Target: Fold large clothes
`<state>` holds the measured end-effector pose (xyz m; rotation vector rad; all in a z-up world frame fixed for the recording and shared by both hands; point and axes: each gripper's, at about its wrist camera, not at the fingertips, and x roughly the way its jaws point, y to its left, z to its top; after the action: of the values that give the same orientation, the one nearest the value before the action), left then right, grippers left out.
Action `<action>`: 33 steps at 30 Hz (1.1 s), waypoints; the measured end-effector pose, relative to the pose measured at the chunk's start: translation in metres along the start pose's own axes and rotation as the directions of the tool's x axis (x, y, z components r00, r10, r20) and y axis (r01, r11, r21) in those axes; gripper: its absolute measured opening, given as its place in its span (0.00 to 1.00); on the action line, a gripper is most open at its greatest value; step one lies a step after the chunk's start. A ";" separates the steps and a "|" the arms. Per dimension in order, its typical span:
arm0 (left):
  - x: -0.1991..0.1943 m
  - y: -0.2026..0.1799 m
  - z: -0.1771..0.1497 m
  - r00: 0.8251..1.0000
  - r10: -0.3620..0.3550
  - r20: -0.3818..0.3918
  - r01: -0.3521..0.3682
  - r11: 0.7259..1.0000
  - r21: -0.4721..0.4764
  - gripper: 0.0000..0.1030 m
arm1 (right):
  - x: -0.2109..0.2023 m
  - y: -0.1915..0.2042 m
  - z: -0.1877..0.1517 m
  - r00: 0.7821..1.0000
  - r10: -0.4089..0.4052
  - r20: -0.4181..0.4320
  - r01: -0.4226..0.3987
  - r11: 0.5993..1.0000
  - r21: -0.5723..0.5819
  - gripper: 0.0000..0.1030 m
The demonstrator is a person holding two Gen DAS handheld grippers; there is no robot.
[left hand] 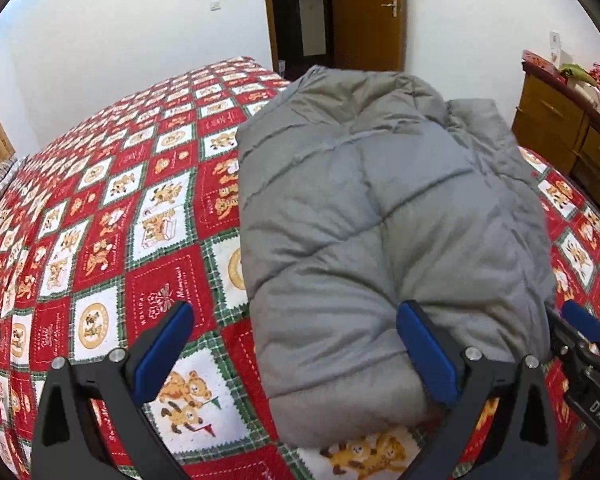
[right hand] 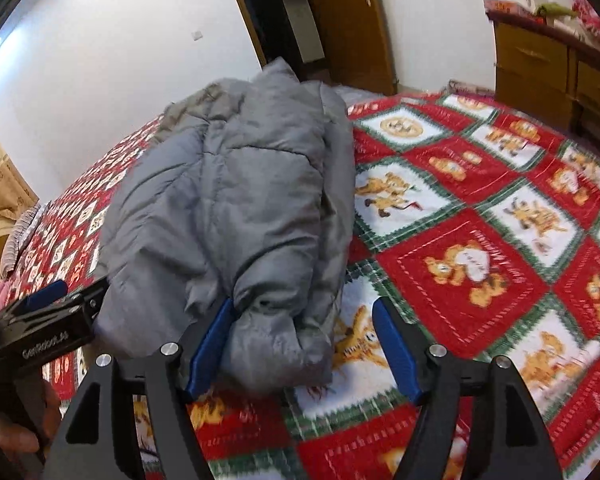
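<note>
A grey quilted puffer jacket (left hand: 380,216) lies folded into a long bundle on the bed; it also shows in the right wrist view (right hand: 236,208). My left gripper (left hand: 296,348) is open, its fingers straddling the near left end of the bundle, right finger (left hand: 428,356) on the fabric. My right gripper (right hand: 300,344) is open around the near right end, where a sleeve cuff (right hand: 276,344) lies between the fingers. Each gripper shows in the other's view: the right gripper (left hand: 584,344) at the right edge, the left gripper (right hand: 44,320) at the left edge.
The bed is covered by a red, white and green teddy-bear quilt (left hand: 100,240), seen too in the right wrist view (right hand: 480,240). A wooden dresser (left hand: 560,128) with clutter stands at the right. An open wooden door (left hand: 364,12) is behind the bed.
</note>
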<state>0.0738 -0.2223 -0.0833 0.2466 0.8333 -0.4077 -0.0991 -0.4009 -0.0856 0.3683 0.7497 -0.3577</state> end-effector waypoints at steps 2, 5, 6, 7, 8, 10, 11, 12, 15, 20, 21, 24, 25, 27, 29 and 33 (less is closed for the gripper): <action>-0.006 0.000 -0.005 1.000 -0.017 0.005 0.017 1.000 0.003 1.00 | -0.014 0.004 -0.004 0.999 -0.018 0.030 0.019 0.999 -0.029 0.70; -0.008 0.001 -0.010 1.000 -0.030 -0.001 0.030 1.000 0.003 1.00 | -0.028 0.007 -0.008 0.997 -0.048 0.056 0.051 0.997 -0.058 0.70; -0.008 0.002 -0.012 0.999 -0.036 -0.006 0.036 0.999 -0.003 1.00 | -0.030 0.008 -0.011 0.997 -0.056 0.059 0.060 0.996 -0.067 0.70; -0.008 0.003 -0.013 0.999 -0.042 -0.011 0.042 0.999 -0.011 1.00 | -0.032 0.010 -0.012 0.996 -0.064 0.058 0.068 0.995 -0.078 0.70; -0.009 0.005 -0.015 0.998 -0.052 -0.018 0.051 0.998 -0.021 1.00 | -0.032 0.012 -0.015 0.996 -0.074 0.051 0.078 0.993 -0.090 0.70; -0.011 0.007 -0.019 0.997 -0.072 -0.029 0.071 0.997 -0.034 1.00 | -0.030 0.013 -0.018 0.996 -0.083 0.029 0.085 0.991 -0.100 0.70; -0.013 0.008 -0.023 0.996 -0.080 -0.033 0.079 0.996 -0.033 1.00 | -0.029 0.013 -0.020 0.997 -0.082 0.017 0.083 0.991 -0.100 0.70; -0.015 0.008 -0.027 0.996 -0.083 -0.036 0.082 0.996 -0.028 1.00 | -0.029 0.013 -0.022 0.997 -0.074 0.004 0.074 0.993 -0.097 0.70; -0.019 0.009 -0.039 0.995 -0.080 -0.055 0.079 0.997 -0.006 1.00 | -0.028 0.015 -0.028 0.998 -0.053 -0.035 0.050 0.995 -0.092 0.70; -0.031 0.023 -0.034 0.995 -0.103 -0.011 0.103 0.994 -0.027 1.00 | -0.060 0.013 -0.009 0.997 -0.026 0.067 0.033 0.994 -0.105 0.70; -0.033 0.027 -0.026 0.994 -0.106 0.005 0.106 0.994 -0.031 1.00 | -0.065 0.011 0.000 0.996 -0.021 0.089 0.030 0.994 -0.105 0.70; -0.031 0.041 0.006 0.996 -0.069 0.061 0.073 0.996 -0.051 1.00 | -0.063 0.007 0.042 0.991 -0.014 0.136 0.029 0.994 -0.106 0.70; -0.026 0.047 0.021 0.996 -0.045 0.077 0.050 0.997 -0.063 1.00 | -0.053 0.007 0.060 0.992 -0.002 0.130 0.017 0.994 -0.109 0.70; -0.013 0.057 0.041 0.997 -0.008 0.081 0.014 0.997 -0.081 1.00 | -0.023 0.005 0.098 0.995 0.011 0.102 -0.002 0.996 -0.093 0.70; 0.005 0.066 0.063 0.997 0.010 0.077 -0.002 0.995 -0.100 1.00 | 0.007 0.006 0.128 0.995 -0.003 0.102 0.012 0.996 -0.085 0.69; 0.049 0.072 0.103 0.997 0.058 0.050 -0.052 0.992 -0.116 1.00 | 0.066 0.013 0.166 0.999 -0.008 0.053 0.015 0.992 -0.125 0.59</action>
<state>0.2037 -0.2084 -0.0499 0.1511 0.7936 -0.3127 0.0494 -0.4757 -0.0182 0.2355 0.7197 -0.3283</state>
